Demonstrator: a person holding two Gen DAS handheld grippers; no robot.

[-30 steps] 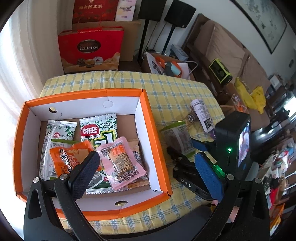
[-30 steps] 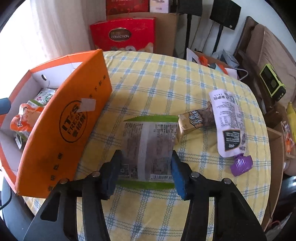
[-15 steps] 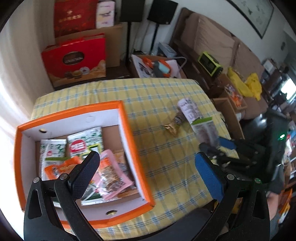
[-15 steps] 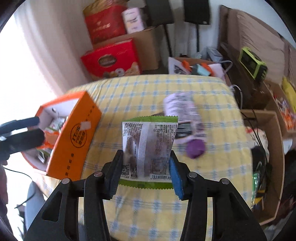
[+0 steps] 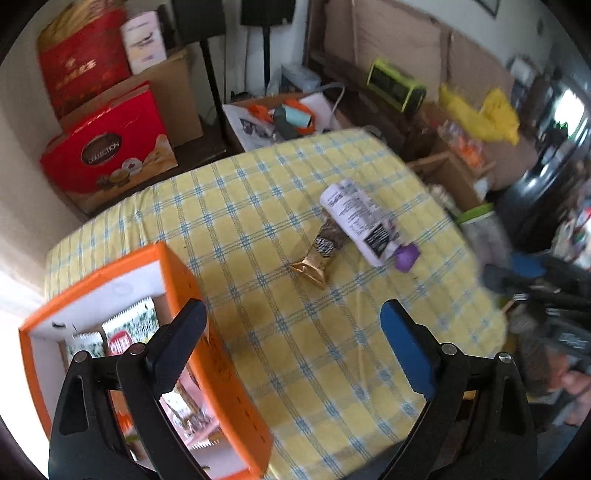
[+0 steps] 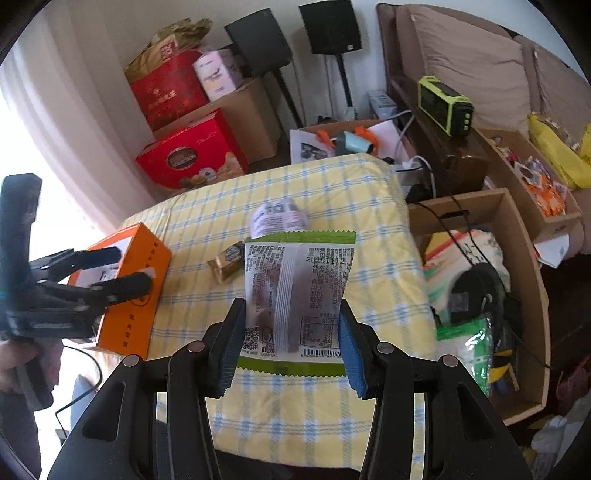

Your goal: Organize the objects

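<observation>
Right gripper (image 6: 288,343): raised above the near edge of the table; both blue pads press the sides of the green-edged snack packet (image 6: 295,291), which stands upright between them, clear of the cloth.
Left gripper (image 5: 291,350): jaws spread wide, nothing between them; held over the right wall of the orange box (image 5: 207,369) and the bare cloth beside it. In the right wrist view it shows at the far left, level with the box.
Table (image 5: 258,206): yellow checked cloth.
Orange box, contents: several flat packets partly visible behind the left finger; exact number cannot be told.
Loose items on cloth, count: two. One gold-ended snack bar (image 5: 317,258); one white pouch with purple cap (image 5: 364,225). They touch, the pouch lying across the far end of the bar, both well apart from the box.
Background: two red gift boxes (image 5: 107,151) stacked with cardboard cartons; one green radio (image 6: 445,105); two black speakers (image 6: 328,26).
Change since 1.0 s ago: packet lifted off the cloth where it lay flat; left gripper has shifted from over the box interior toward the right wall.
</observation>
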